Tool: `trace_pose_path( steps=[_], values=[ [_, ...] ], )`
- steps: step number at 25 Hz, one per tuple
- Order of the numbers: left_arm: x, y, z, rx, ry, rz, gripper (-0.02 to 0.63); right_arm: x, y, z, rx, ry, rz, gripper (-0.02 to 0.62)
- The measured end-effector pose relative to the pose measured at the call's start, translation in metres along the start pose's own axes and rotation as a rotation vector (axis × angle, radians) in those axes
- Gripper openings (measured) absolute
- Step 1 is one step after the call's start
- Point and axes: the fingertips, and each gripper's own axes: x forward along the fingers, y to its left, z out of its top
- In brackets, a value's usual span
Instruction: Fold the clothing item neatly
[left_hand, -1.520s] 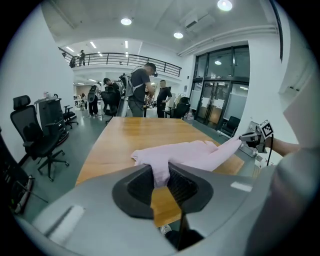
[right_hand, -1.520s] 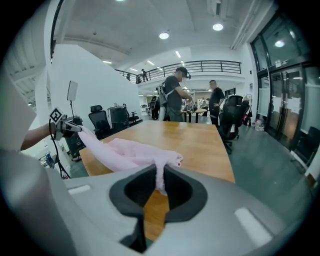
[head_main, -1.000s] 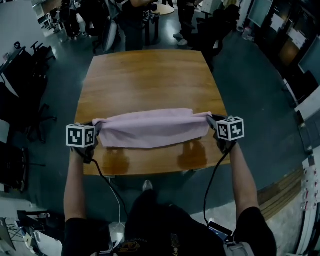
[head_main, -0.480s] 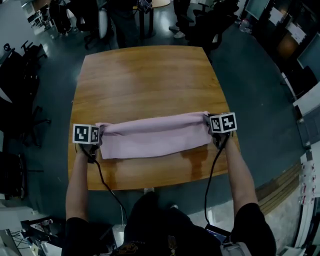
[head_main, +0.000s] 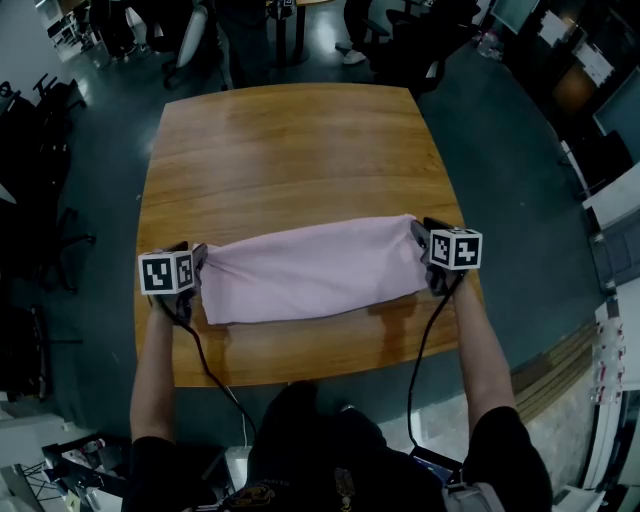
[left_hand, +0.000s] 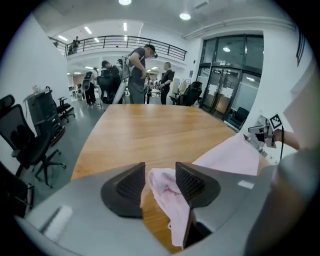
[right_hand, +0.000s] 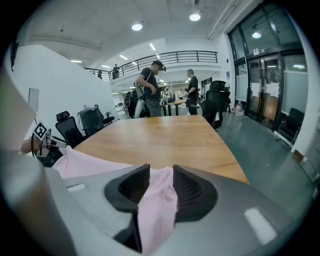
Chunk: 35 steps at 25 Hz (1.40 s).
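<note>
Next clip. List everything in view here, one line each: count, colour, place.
table: one, brown wood, mid-room.
garment: one, pink, lying as a folded strip across the table's near part.
office chairs: several, black, on the floor left of the table.
people: several, dark clothes, beyond the table's far end.
cables: two, black, running from the claws back to the person.
marker cubes: two, white and black, one on each claw.
left claw: grey, black pads, at the garment's left end; jaws have just been opening, cloth loose between them.
right claw: same colours, at the right end; jaws have just been opening, cloth between them.
forearms: two, bare, over the near edge.
</note>
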Motion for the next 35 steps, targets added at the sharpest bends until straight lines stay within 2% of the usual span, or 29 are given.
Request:
trace_pose_path(
  steps=[3, 6, 9, 11, 15, 20, 24, 26, 29, 35],
  values=[
    [-0.009, -0.005, 0.011, 0.078, -0.029, 0.034, 0.202, -0.001, 0.013, -0.002, -0.044, 0.006, 0.017, 0.133],
    [-0.013, -0.020, 0.015, 0.156, -0.035, 0.024, 0.201, -0.002, 0.030, -0.008, -0.112, 0.015, 0.024, 0.133],
    [-0.014, -0.034, 0.014, 0.222, -0.033, 0.016, 0.199, -0.002, 0.052, -0.009, -0.181, 0.011, 0.033, 0.105],
    [-0.011, -0.048, 0.010, 0.246, -0.026, 0.003, 0.199, -0.002, 0.063, -0.010, -0.236, 0.009, 0.043, 0.064],
    [0.008, -0.069, -0.004, 0.246, 0.004, 0.007, 0.199, 0.010, 0.076, -0.016, -0.272, 0.022, 0.089, 0.048],
    [0.036, -0.053, -0.016, 0.185, 0.033, 0.102, 0.199, 0.050, 0.084, -0.036, -0.253, 0.081, 0.126, 0.049],
    [0.053, -0.047, -0.031, 0.166, 0.037, 0.142, 0.198, 0.068, 0.067, -0.061, -0.254, 0.134, 0.089, 0.047],
    [0.061, -0.043, -0.036, 0.164, 0.035, 0.152, 0.196, 0.071, 0.056, -0.068, -0.210, 0.141, 0.063, 0.010],
    [0.072, -0.038, -0.040, 0.180, 0.031, 0.163, 0.180, 0.071, 0.050, -0.075, -0.162, 0.141, 0.038, 0.003],
    [0.079, -0.031, -0.046, 0.155, 0.042, 0.157, 0.155, 0.076, 0.053, -0.081, -0.177, 0.147, 0.031, 0.003]
  ],
)
